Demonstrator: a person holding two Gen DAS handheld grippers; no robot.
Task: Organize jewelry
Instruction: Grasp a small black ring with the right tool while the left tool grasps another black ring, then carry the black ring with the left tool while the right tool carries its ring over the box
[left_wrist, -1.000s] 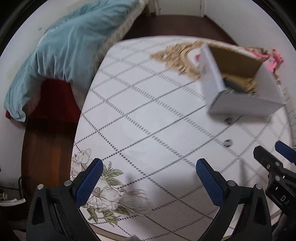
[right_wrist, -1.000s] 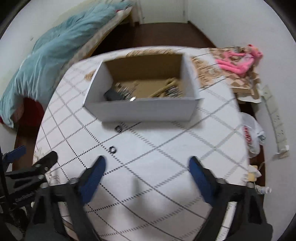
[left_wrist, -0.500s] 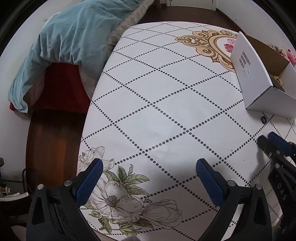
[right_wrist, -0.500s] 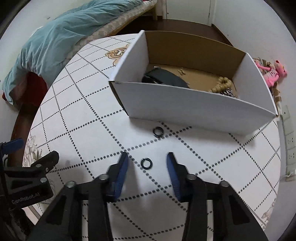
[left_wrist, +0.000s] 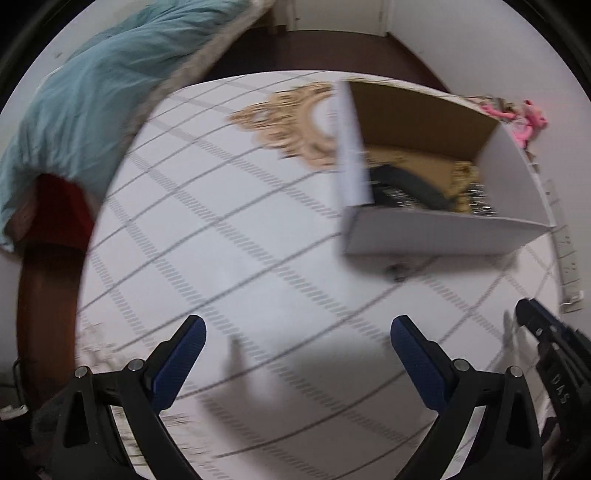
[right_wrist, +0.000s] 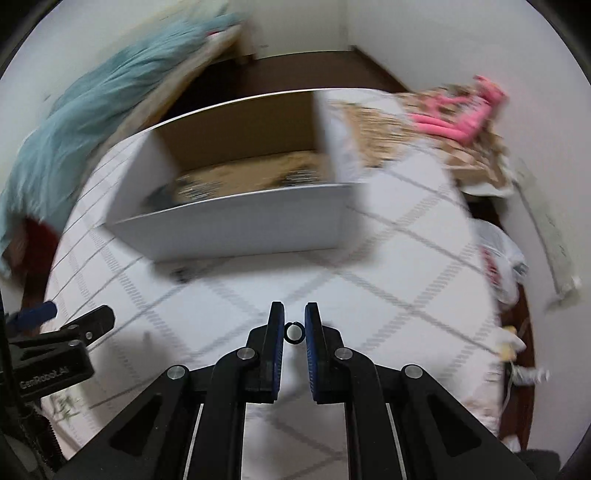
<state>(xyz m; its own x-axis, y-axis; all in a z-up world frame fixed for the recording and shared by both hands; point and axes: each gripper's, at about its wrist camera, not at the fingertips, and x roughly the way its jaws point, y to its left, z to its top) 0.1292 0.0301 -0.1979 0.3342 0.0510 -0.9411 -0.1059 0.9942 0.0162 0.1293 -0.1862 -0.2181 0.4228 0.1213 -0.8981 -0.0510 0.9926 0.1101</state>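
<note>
— What does the right gripper (right_wrist: 294, 325) have?

— A small black ring (right_wrist: 294, 332), pinched between its blue pads, clear of the round white table (right_wrist: 399, 280) with its dotted diamond lines. The jaws are clamped on it, almost touching.

— And the left gripper (left_wrist: 297, 349)?

— Its fingers stand wide apart over bare tabletop near the table's near edge, nothing between them.

— Where is the rest of the jewelry?

— In the white cardboard box (right_wrist: 240, 225), brown inside, standing toward the table's far edge. The wrist views are blurred; dark and beaded pieces lie on its floor, but I cannot tell them apart. A second small dark ring (right_wrist: 181, 275) lies on the table just in front of the box's near wall, toward its left corner.

— What else is in view?

— A teal quilt (left_wrist: 85, 103) on a bed beyond the table's left edge, and a pink toy (right_wrist: 465, 118) on patterned cloth past the far right edge.
</note>
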